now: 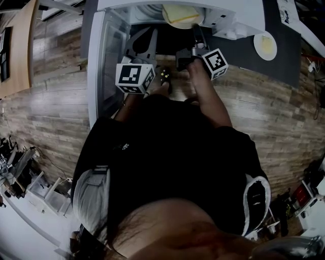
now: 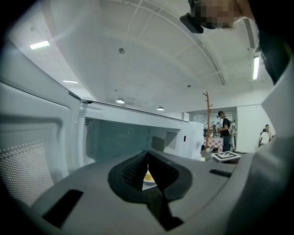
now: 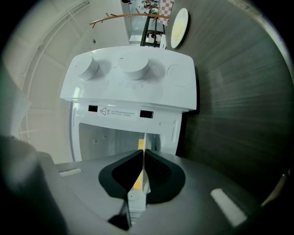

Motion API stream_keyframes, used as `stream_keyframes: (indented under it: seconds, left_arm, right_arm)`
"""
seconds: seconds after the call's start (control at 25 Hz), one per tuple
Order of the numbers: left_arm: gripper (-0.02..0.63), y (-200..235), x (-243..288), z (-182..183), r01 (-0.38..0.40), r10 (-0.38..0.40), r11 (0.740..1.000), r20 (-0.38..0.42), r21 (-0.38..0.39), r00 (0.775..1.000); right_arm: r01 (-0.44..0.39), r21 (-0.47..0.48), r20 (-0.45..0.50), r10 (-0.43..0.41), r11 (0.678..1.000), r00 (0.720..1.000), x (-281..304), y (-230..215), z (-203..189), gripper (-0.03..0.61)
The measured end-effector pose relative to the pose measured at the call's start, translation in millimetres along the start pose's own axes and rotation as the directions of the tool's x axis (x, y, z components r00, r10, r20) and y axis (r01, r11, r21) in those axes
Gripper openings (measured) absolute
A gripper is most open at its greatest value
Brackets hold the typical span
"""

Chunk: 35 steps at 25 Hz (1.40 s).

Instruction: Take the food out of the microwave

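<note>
Right gripper (image 3: 143, 156) fingers were clamped narrow on the near rim of the round white plate of yellow food (image 1: 180, 14), straight ahead at the open white microwave (image 3: 133, 78) mouth; left gripper (image 2: 148, 158) fingers were shut, empty, alongside.

No legible text. Microwave (image 3: 133, 82) frame: warning label (image 3: 115, 111) with triangle sign, print too small to read. Left cube (image 1: 134, 77), right cube (image 1: 215, 63): square black-and-white markers, no characters.

Open microwave door (image 1: 104, 66) at left; plate (image 1: 182, 15) in the cavity mouth (image 1: 147, 12)
</note>
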<state>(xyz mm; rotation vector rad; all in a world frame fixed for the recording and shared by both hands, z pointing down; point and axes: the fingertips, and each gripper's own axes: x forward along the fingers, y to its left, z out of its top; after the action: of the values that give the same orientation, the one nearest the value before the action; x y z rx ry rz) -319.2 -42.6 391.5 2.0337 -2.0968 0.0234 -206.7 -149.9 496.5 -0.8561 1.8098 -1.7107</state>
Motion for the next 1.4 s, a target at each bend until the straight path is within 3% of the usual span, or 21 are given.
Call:
stream_keyframes:
  seconds: [0.52,0.96,1.4]
  left_arm:
    - [0.006,-2,0,-1,0.0,0.0,1.0,-0.001,-0.006,1.0]
    - [0.006,1,0,0,-0.011,0.011,1.0,-0.008,0.001,1.0]
    - [0.006,-3,-3,-1,-0.015,0.015,1.0,-0.009,-0.002,1.0]
  right_arm:
    - [-0.019,0.028,-0.027,0.019,0.999,0.999,9,-1,-2,0.012]
    - [0.02,0.043,-0.061,-0.017,0.999,0.998,9,-7,-5,0.005]
    - [-0.047,0.028,-0.056,0.049,0.998,0.997,-1,2,-3,0.009]
